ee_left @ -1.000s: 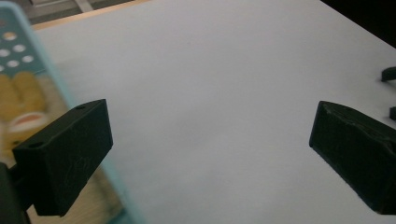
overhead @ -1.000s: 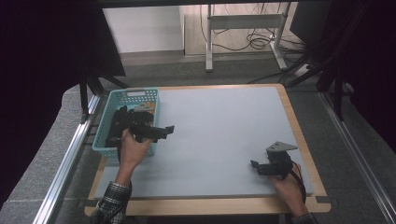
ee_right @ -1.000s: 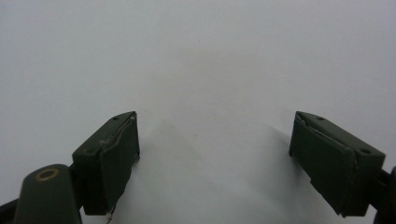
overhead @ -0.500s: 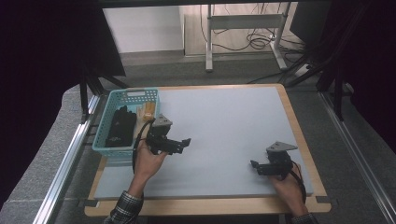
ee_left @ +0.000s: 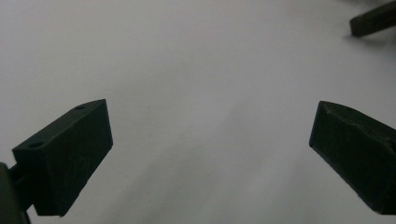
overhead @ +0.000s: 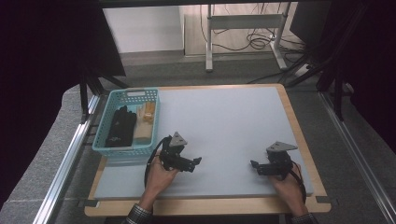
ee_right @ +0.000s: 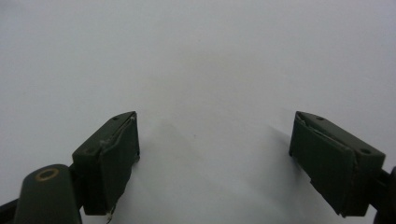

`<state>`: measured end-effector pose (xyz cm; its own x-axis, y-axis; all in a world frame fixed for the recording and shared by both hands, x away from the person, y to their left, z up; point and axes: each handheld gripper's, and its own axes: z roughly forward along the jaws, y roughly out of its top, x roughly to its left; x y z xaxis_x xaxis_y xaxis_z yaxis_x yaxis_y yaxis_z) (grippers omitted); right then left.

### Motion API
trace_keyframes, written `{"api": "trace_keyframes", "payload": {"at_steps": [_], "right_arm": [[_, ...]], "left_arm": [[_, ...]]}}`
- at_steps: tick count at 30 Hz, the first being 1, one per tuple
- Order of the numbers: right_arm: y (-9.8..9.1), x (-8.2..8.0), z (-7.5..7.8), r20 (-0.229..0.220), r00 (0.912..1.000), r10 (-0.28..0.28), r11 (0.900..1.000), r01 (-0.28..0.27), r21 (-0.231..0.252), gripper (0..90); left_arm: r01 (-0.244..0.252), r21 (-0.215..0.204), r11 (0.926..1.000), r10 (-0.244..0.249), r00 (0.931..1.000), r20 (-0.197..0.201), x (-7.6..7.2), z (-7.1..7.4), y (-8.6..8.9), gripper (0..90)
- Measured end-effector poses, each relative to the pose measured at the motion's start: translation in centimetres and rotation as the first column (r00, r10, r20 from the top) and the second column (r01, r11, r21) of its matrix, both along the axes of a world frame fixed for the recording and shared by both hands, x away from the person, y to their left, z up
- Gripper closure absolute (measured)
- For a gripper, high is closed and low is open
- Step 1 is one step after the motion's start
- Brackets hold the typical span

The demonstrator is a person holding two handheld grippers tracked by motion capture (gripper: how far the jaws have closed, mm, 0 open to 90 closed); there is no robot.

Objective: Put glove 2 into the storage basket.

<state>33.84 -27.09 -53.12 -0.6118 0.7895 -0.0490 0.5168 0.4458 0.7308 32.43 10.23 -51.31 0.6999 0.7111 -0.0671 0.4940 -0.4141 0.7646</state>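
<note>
Left hand-held gripper (overhead: 198, 161) moved off basket (overhead: 103, 140), open, empty; right (overhead: 253, 164) open.

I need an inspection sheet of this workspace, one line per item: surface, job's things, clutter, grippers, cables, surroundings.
Surface: grey mat on a wooden-edged table, bare under both grippers.
Job's things: teal basket at the mat's left edge, holding a black item and pale tan pieces; what they are is too small to tell.
Clutter: nothing seen on the mat.
Grippers: left gripper open and empty, right of the basket; right gripper open and empty, near the front right.
Cables: a black cable loops from the left gripper; more cables lie on the floor beyond the table.
Surroundings: white metal stand behind, dark curtains at both sides.
</note>
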Motion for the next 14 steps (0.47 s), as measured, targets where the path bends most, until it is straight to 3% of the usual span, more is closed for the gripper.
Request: {"api": "trace_keyframes", "payload": {"at_steps": [10,14], "right_arm": [[0.0,0.0,0.0,0.0,1.0,0.0,1.0,0.0,0.0,15.5],[0.0,0.0,0.0,-0.001,1.0,-0.001,1.0,0.001,0.001,15.5]], "left_arm": [[-0.026,0.115,0.993,0.03,0.9989,-0.035,-0.1,-3.3,-0.4,0.0],[-0.035,0.107,0.9937,0.04,0.9979,-0.051,0.1,-3.3,-0.3,0.0]]}}
